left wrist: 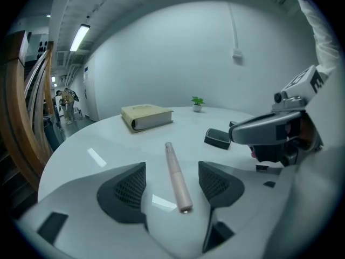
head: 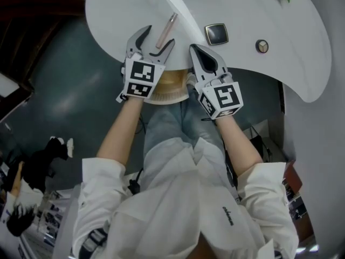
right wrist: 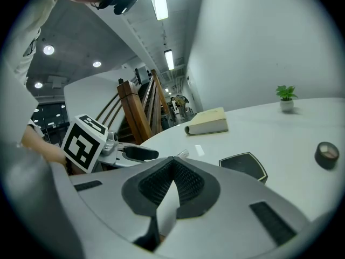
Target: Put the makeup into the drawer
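A slim pink makeup pen [head: 166,31] lies on the white round table [head: 118,15] near its front edge. My left gripper [head: 159,38] is open and straddles the pen's near end; in the left gripper view the pen [left wrist: 178,177] lies between the two dark pads [left wrist: 126,188] with a gap on each side. My right gripper [head: 195,48] is shut with nothing in it, just right of the left one, its tip at the table edge. A dark square compact [head: 216,34] sits ahead of it, and a small round case [head: 262,46] farther right.
A tan wooden thing [head: 171,85] shows under the table edge between my hands; I cannot tell whether it is the drawer. A yellowish book [left wrist: 146,116] and a small potted plant [left wrist: 197,102] stand at the table's far side. Wooden stair rails [right wrist: 137,112] rise to the left.
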`<action>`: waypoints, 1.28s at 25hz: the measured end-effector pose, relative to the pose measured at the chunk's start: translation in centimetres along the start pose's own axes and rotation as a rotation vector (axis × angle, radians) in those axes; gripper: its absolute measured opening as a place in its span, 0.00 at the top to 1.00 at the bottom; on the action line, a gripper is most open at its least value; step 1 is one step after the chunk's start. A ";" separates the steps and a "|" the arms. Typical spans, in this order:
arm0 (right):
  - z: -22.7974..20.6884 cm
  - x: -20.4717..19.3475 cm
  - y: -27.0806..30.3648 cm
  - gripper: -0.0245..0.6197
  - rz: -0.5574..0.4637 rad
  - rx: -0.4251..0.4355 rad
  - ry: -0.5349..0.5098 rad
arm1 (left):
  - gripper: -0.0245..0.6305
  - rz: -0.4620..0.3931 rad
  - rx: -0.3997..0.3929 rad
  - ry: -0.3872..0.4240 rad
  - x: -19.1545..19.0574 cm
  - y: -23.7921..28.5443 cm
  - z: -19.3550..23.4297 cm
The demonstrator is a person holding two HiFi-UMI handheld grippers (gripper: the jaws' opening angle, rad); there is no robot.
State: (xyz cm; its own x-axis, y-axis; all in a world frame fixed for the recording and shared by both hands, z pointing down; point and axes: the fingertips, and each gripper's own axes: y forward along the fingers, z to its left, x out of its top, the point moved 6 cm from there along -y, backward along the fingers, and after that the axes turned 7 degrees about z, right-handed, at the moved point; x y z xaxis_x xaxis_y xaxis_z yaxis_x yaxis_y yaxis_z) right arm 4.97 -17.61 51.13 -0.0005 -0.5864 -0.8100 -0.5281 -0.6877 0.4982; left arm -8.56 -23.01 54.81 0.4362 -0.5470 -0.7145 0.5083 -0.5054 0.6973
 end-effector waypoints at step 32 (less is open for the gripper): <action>1.3 -0.6 -2.8 0.94 -0.024 0.001 0.004 | 0.84 0.139 -0.063 0.100 -0.4 0.8 -1.6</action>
State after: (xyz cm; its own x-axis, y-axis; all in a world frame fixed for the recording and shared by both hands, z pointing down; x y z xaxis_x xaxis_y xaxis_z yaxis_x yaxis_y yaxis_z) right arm 5.33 -14.77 49.82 0.0156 -0.5712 -0.8207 -0.5283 -0.7015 0.4782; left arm -7.16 -22.15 55.54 0.5754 -0.5383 -0.6157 0.4822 -0.3848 0.7871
